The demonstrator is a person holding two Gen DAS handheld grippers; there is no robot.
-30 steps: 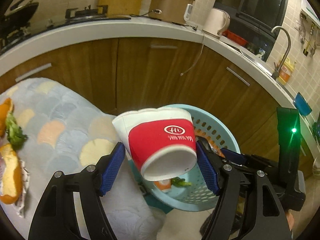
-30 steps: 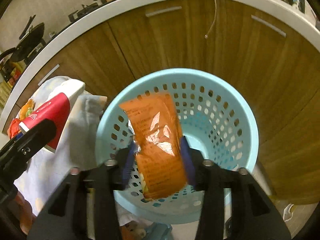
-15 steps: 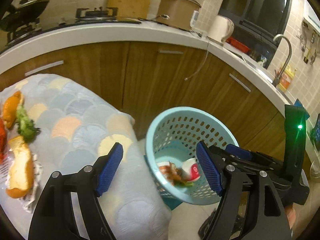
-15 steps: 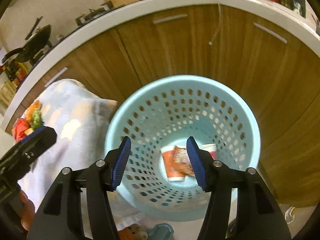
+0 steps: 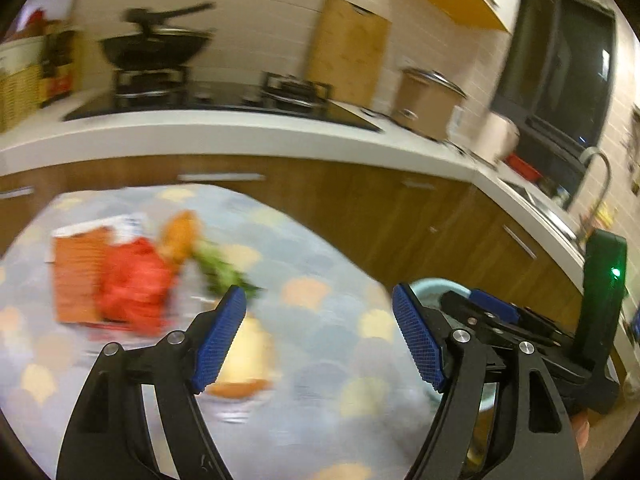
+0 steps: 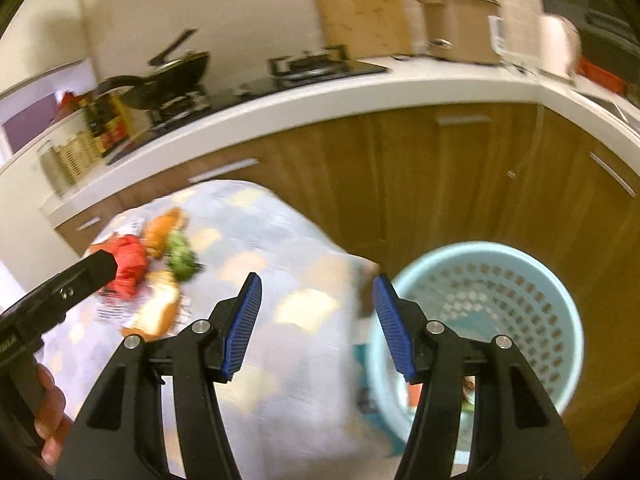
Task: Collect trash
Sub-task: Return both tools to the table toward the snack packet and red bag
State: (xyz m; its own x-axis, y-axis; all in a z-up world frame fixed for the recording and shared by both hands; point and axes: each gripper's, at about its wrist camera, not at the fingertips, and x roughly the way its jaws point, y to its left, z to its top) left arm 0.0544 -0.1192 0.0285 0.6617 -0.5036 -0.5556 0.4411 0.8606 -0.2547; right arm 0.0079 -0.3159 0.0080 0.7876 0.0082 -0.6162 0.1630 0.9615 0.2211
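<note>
Both claws empty, trash on the cloth and in the basket

Right wrist view alone shows the pale blue basket (image 6: 520, 280) whole, scraps at its bottom; left view catches only its rim. Left gripper (image 5: 318, 338) gapes wide, right gripper (image 6: 316, 326) about half open — nothing between either's pads. Red wrapper (image 5: 134, 284), orange packet (image 5: 76, 276), greens (image 5: 224, 272) and bread (image 5: 248, 354) lie blurred on the patterned cloth (image 5: 320, 360), left of the basket — wooden cabinets (image 6: 460, 184) beyond.
</note>
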